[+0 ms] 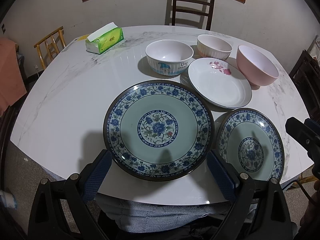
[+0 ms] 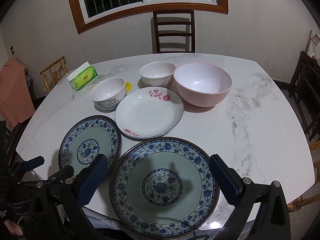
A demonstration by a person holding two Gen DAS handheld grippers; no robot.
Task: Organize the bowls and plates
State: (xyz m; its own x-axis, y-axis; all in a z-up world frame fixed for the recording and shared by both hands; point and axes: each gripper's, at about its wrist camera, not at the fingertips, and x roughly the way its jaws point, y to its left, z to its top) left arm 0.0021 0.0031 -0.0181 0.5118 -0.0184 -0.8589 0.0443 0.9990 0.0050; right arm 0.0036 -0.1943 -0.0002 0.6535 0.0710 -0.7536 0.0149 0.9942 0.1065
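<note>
left tool [image 1: 159, 172] agape, low over table edge | right tool [image 2: 159, 177] agape above plate [image 2: 164, 188]

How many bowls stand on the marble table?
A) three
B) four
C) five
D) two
A: there are the pink bowl, the rabbit bowl and the "Dog" bowl; the other three dishes are flat plates.

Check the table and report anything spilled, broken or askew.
Nothing stands out. The three bowls, pink, rabbit and dog, stand upright and empty; the white plate and both blue plates lie flat, with no visible damage.
</note>
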